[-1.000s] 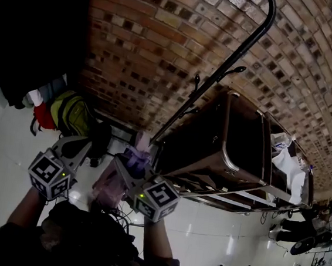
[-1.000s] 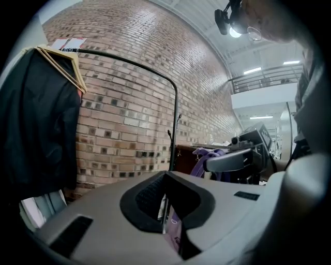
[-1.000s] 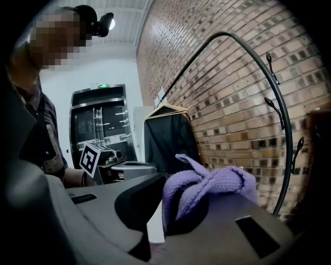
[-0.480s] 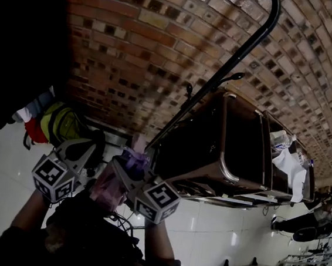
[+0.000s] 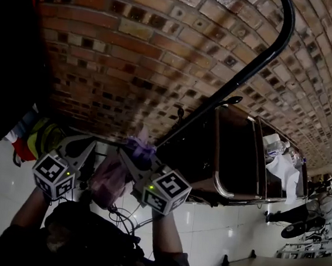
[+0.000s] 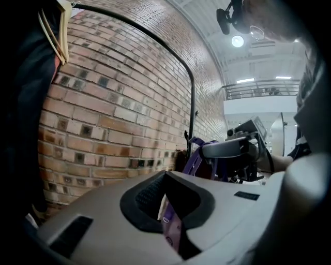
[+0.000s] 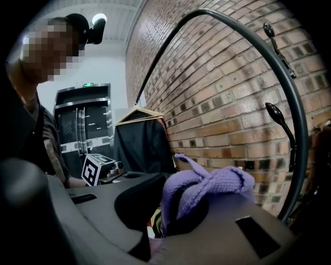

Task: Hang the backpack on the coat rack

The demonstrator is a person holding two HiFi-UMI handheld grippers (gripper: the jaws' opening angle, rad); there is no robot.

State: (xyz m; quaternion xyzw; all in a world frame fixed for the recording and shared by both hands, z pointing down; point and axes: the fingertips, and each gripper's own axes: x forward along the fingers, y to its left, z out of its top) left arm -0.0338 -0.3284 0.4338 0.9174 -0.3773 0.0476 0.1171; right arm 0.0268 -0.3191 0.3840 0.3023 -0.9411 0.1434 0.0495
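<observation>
A pink and purple backpack [image 5: 109, 179] hangs between my two grippers in the head view. My right gripper [image 5: 134, 155] is shut on its purple top loop [image 7: 209, 186], which bunches over the jaws. My left gripper [image 5: 86, 146] is shut on a purple patterned strap [image 6: 173, 230] that runs down between its pads. The coat rack's black curved pole [image 5: 243, 72] rises just right of the backpack, close against the brick wall. Its hooks [image 7: 276, 116] stick out above and to the right of the right gripper [image 7: 165, 217]. From the left gripper [image 6: 168, 207], the right gripper [image 6: 232, 150] shows beside the pole [image 6: 192, 93].
A brick wall [image 5: 140, 44] stands straight ahead. A dark garment on a wooden hanger [image 7: 140, 137] hangs at the left. Yellow-green and red bags [image 5: 38, 139] lie below it. A brown metal-framed cabinet [image 5: 234, 154] stands right of the rack. The floor [image 5: 215, 229] is white tile.
Both grippers have carried the backpack closer to the brick wall and the rack pole. The pole and wall now fill more of the head view, and the right gripper sits further right.
</observation>
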